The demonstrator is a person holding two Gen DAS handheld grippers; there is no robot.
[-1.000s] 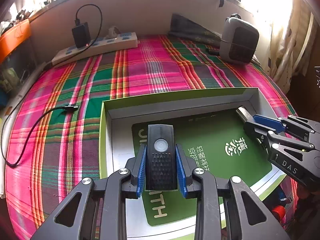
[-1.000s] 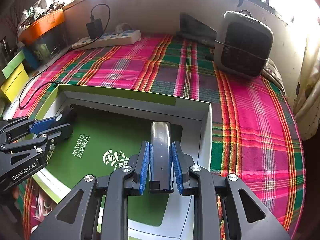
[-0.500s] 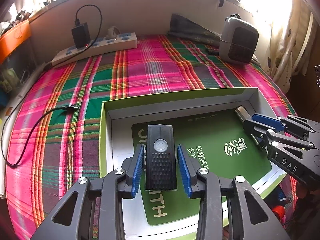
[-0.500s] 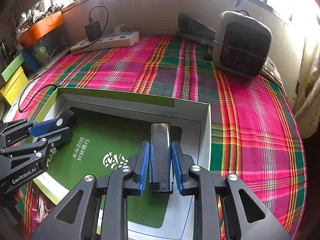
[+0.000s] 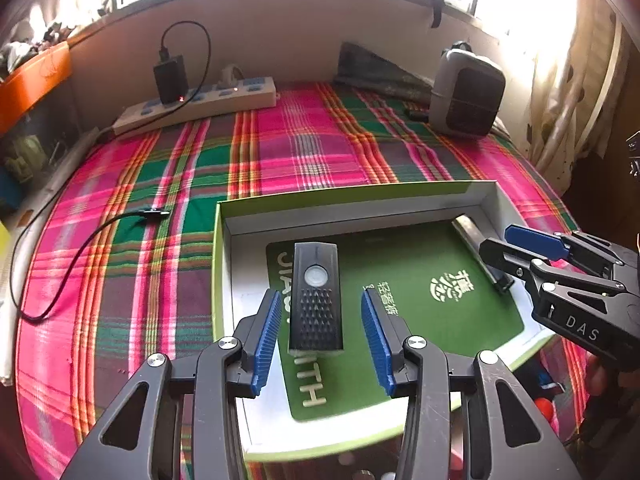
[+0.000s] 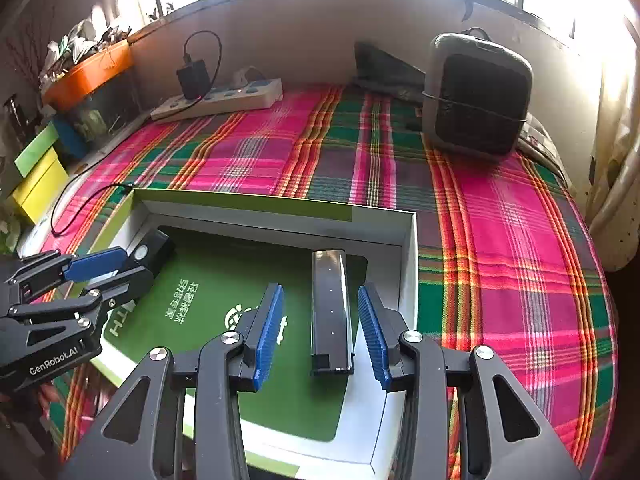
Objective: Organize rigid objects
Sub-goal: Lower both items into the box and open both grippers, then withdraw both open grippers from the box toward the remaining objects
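Both grippers sitting wide open, gripping nothing. Left gripper (image 5: 320, 328) straddling black textured rectangular light w/ round button (image 5: 316, 300), lying near-left in shallow green-rimmed cardboard box (image 5: 360, 196). Right gripper (image 6: 320, 324) straddling glossy dark slim bar (image 6: 331, 312) at box's right side. Both prob light, stiff; bar looking slippery — pinch long flat sides mid-length.

Counted: one box (image 5: 219, 240), holding two devices, a black one (image 5: 316, 304) and a silver one (image 6: 331, 308); two grippers (image 5: 320, 338) (image 6: 320, 334); one power strip (image 5: 196, 106); one heater (image 5: 466, 94).
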